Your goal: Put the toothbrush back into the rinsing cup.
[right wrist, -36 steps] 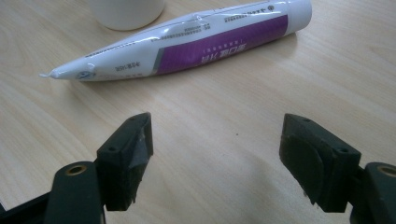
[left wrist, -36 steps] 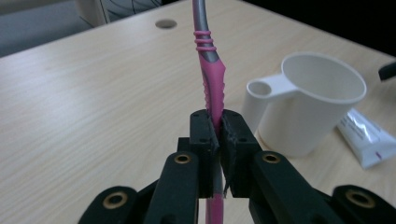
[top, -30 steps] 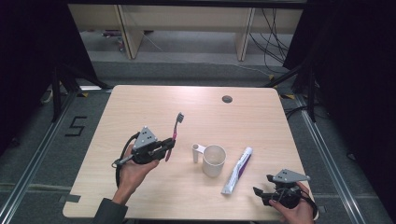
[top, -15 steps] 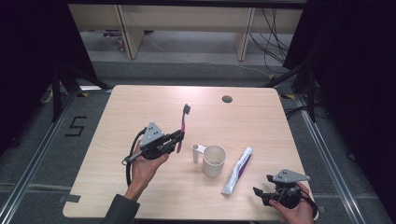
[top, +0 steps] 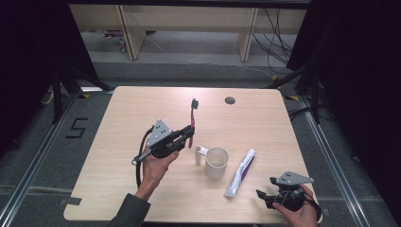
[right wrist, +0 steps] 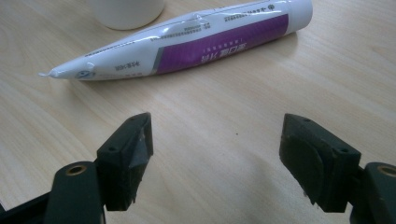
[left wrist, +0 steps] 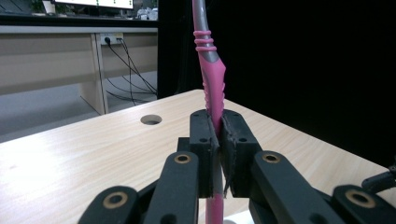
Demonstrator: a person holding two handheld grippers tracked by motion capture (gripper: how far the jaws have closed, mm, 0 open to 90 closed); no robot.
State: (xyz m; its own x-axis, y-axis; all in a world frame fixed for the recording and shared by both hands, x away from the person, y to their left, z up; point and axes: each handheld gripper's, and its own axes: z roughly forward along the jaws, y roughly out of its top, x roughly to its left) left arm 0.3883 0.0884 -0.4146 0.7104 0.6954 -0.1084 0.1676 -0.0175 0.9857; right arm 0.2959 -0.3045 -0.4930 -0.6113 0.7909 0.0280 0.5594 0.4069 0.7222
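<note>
Toothbrush (top: 192, 120) first, since that's where the action is: the left gripper (top: 182, 137) has its jaws clamped tight on the pink handle, low down near the butt end, and the brush stands nearly upright in the air above the table (top: 142, 109), bristles at the top and leaning a touch away from the person. In the left gripper view you can see the handle (left wrist: 214, 88) pinched right between the two black pads, no slack at all. Just to the right of that sits the white mug (top: 216, 162), upright on the table with its handle sticking out toward the left gripper, and it looks empty from up here. Next over is the toothpaste tube (top: 240, 172), white and purple, lying flat on the wood beside the mug, not touching it. Far right, near the table's front corner, the right gripper (top: 265, 196) hangs low with its jaws spread wide and nothing between them; in the right gripper view the tube (right wrist: 187, 39) lies just ahead of the open jaws. So my read: the pickup is done and the brush is lifted, but it isn't in the mug yet. I'd guess dropping it in there is what's left, and the toothpaste looks untouched.
</note>
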